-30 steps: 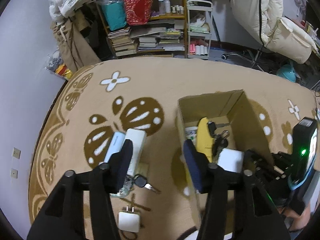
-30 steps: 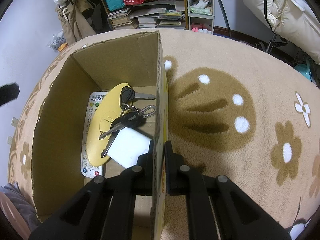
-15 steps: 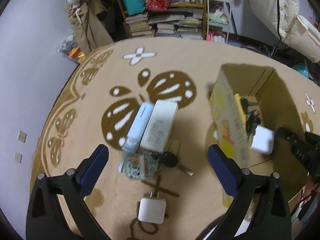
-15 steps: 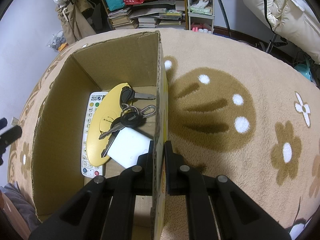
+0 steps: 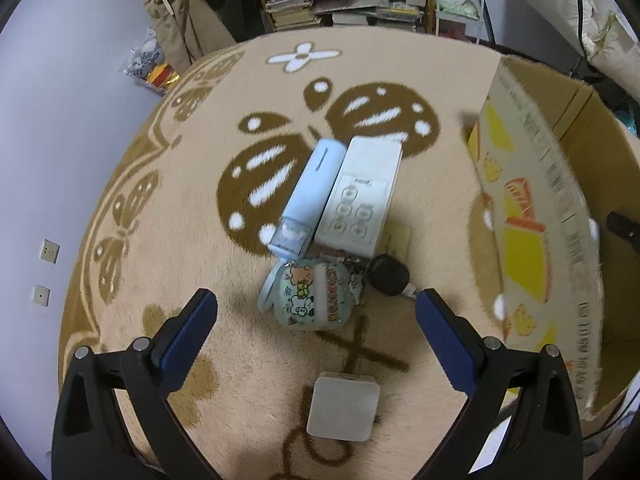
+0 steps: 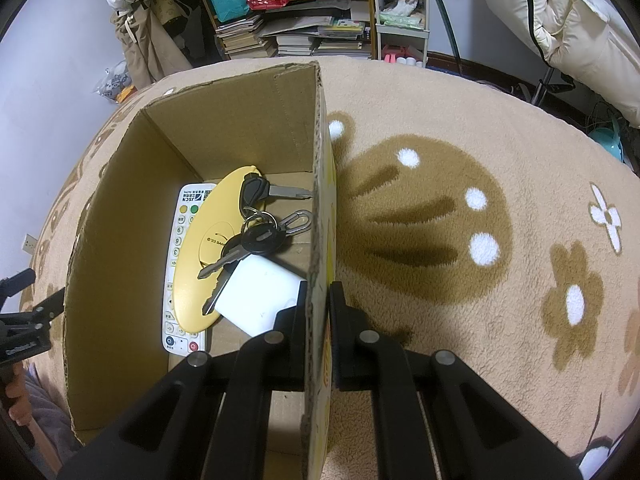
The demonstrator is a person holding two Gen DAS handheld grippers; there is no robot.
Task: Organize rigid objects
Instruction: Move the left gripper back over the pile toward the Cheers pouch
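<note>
My left gripper [image 5: 316, 312] is open over the rug, its blue pads wide apart around a cartoon-printed pouch [image 5: 314, 296]. Beyond the pouch lie a light blue case [image 5: 310, 196], a white remote [image 5: 360, 196] and a black key [image 5: 388, 280]. A white square charger [image 5: 343, 406] lies nearer, between the arms. My right gripper [image 6: 318, 300] is shut on the right wall of the cardboard box [image 6: 318, 184]. Inside the box sit a white remote [image 6: 182, 264], a yellow oval case [image 6: 212, 248], a bunch of keys [image 6: 256, 232] and a white charger [image 6: 260, 300].
The cardboard box [image 5: 536, 216] stands right of the loose items in the left wrist view. Shelves of books and bags [image 6: 288, 8] line the far wall, with a white quilt [image 6: 568, 24] at the right. The other gripper [image 6: 24, 316] shows at the left edge.
My left gripper has opened wide and swung left from the box to above the loose items on the rug, coming lower. The right gripper stays clamped on the box wall.
</note>
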